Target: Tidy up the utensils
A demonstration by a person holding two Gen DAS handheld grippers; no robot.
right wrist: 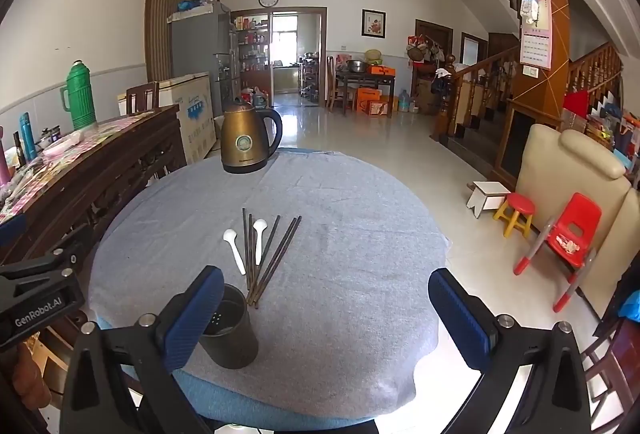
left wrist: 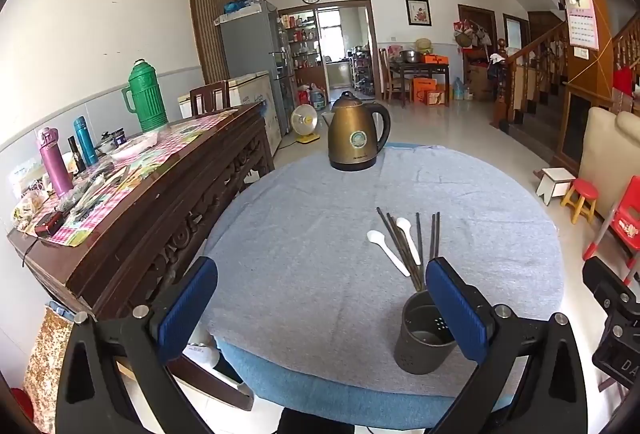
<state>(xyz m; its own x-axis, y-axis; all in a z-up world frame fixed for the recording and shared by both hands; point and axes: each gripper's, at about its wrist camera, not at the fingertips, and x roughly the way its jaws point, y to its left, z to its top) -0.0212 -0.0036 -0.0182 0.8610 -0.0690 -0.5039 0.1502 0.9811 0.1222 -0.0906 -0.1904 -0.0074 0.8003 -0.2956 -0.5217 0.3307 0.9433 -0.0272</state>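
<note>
Several dark chopsticks (left wrist: 404, 250) (right wrist: 268, 258) and two white spoons (left wrist: 388, 250) (right wrist: 236, 250) lie loose on the round table's blue-grey cloth (left wrist: 320, 234) (right wrist: 340, 254). A dark perforated utensil holder (left wrist: 424, 334) (right wrist: 230, 330) stands upright and empty near the table's front edge, just in front of the utensils. My left gripper (left wrist: 322, 310) is open and empty above the front edge, its right finger overlapping the holder. My right gripper (right wrist: 326, 318) is open and empty, the holder beside its left finger.
A bronze electric kettle (left wrist: 356, 137) (right wrist: 248, 137) stands at the table's far side. A dark wooden sideboard (left wrist: 140, 201) with flasks and clutter runs along the left. Small stools (right wrist: 516, 213) and a red child's chair (right wrist: 568, 238) stand on the floor at right.
</note>
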